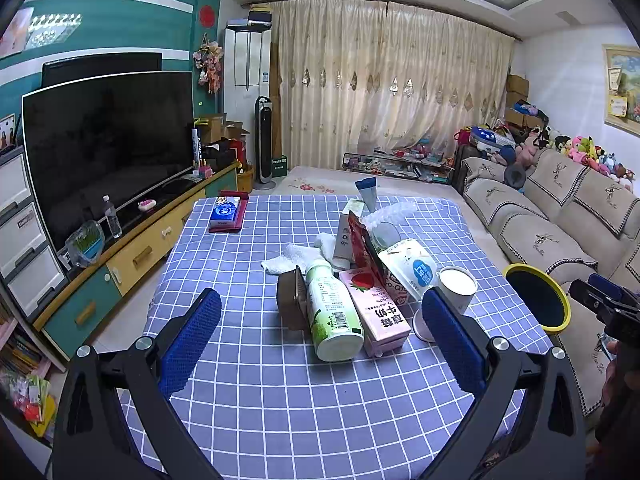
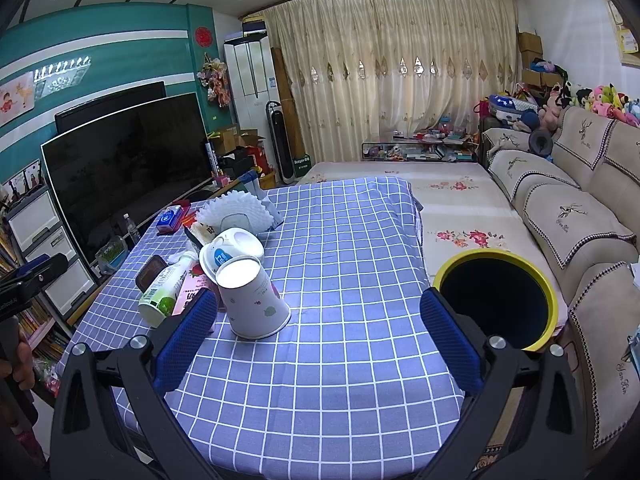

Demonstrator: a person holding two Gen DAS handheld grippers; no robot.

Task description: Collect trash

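A heap of trash lies mid-table on the blue checked cloth (image 1: 280,400): a white-and-green bottle (image 1: 332,312) on its side, a pink strawberry milk carton (image 1: 378,316), a brown box (image 1: 290,300), a red wrapper (image 1: 362,246), a white pouch (image 1: 412,268), an upside-down paper cup (image 1: 454,286) (image 2: 252,298) and white foam netting (image 2: 234,210). My left gripper (image 1: 320,340) is open, its fingers either side of the bottle and carton, just short of them. My right gripper (image 2: 316,336) is open and holds nothing, with the cup just beyond its left finger. A yellow-rimmed bin (image 2: 496,300) (image 1: 536,296) stands off the table's right edge.
A tissue pack (image 1: 225,212) on a red holder lies at the table's far left corner. A TV (image 1: 108,148) on a low cabinet runs along the left. A beige sofa (image 2: 568,216) stands to the right, behind the bin. A floral rug (image 2: 460,208) covers the floor beyond.
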